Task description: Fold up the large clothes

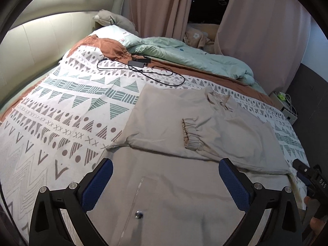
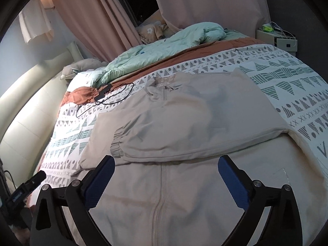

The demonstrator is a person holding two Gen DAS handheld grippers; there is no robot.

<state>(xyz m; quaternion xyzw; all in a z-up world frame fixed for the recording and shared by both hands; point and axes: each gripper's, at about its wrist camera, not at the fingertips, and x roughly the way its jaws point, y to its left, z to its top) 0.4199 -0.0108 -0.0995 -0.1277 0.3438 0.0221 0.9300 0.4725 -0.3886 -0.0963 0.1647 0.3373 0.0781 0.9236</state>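
A beige zip jacket (image 1: 174, 123) lies front up on the patterned bedspread (image 1: 61, 106), collar toward the far side. One sleeve is folded across the chest, its elastic cuff (image 1: 189, 133) near the middle. My left gripper (image 1: 166, 171) is open and empty above the jacket's lower left part. My right gripper (image 2: 166, 169) is open and empty above the lower front near the zipper (image 2: 158, 201). The jacket (image 2: 194, 112) and folded sleeve cuff (image 2: 116, 143) show in the right wrist view. The right gripper also shows at the right edge of the left wrist view (image 1: 307, 174).
A black charger with its cable (image 1: 139, 65) lies on the bedspread beyond the jacket. A mint-green duvet (image 1: 194, 57) is bunched at the far side. A padded headboard (image 1: 41, 41) runs on the left. A nightstand with cables (image 2: 280, 39) stands off the bed's far corner.
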